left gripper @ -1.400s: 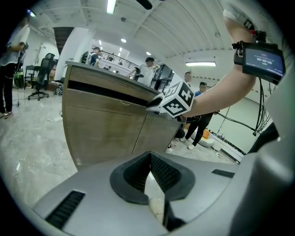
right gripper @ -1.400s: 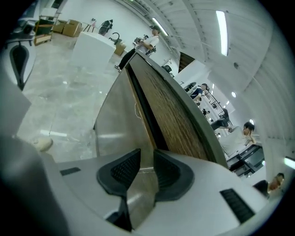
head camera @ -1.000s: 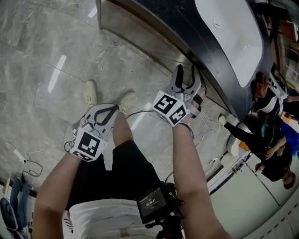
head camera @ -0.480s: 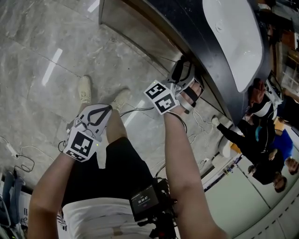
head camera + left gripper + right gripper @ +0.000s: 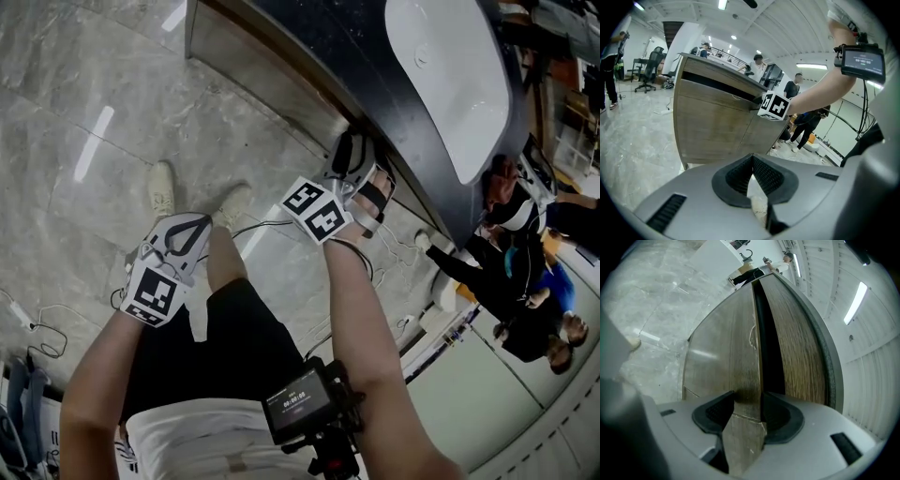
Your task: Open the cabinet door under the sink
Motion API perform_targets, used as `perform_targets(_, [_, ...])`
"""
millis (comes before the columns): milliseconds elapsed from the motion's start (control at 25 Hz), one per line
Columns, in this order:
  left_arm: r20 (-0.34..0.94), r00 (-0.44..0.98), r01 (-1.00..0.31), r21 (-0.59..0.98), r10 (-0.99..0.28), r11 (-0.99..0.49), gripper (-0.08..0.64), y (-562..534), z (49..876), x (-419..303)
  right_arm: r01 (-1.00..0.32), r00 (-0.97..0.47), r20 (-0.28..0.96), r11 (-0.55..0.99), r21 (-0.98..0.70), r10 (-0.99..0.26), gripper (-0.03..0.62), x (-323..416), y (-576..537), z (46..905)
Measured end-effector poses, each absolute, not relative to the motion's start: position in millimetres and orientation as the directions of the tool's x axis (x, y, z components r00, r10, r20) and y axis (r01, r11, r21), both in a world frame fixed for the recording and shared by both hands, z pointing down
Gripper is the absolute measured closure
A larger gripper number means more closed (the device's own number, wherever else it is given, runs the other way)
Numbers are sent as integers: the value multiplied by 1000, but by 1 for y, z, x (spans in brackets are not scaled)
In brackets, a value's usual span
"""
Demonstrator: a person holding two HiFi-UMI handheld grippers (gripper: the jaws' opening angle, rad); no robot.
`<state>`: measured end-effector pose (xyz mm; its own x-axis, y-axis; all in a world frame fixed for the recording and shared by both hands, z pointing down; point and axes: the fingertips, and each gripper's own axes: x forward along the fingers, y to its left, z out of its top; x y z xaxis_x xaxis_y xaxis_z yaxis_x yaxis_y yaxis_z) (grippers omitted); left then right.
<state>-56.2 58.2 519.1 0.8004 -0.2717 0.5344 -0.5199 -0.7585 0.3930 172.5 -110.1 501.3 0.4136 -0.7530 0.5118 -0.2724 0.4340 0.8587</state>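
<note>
two grippers in view. right gripper (image 5: 747, 409): fingers (image 5: 780, 414) clamp the top edge of the wooden cabinet door (image 5: 736, 348), beside a dark gap, under the surface (image 5: 375, 56) holding the white sink (image 5: 450, 84). left gripper (image 5: 752, 180): fingers (image 5: 765, 172) closed, empty, well apart from the cabinet. square-marker cubes (image 5: 317, 211) on both. chest screen (image 5: 300, 405) digits unreadable.

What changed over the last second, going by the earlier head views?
The right gripper rolled slightly at the top edge of the door, which its jaws now clamp. The earlier views don't show when it took hold. The left gripper stayed shut and empty, off the door.
</note>
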Motion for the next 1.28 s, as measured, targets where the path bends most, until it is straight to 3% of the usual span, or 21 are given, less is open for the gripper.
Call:
perform_targets(560, [505,823,-496,411,-261,-765,549,43,510,-57,-355,365,639,533,768,-677,446,170,-106,494])
perform_targets(1280, [468,849,-458,422,-244,-782,549,24,471,-93,-511,324,831,655,557,-453,490,149,-68,499])
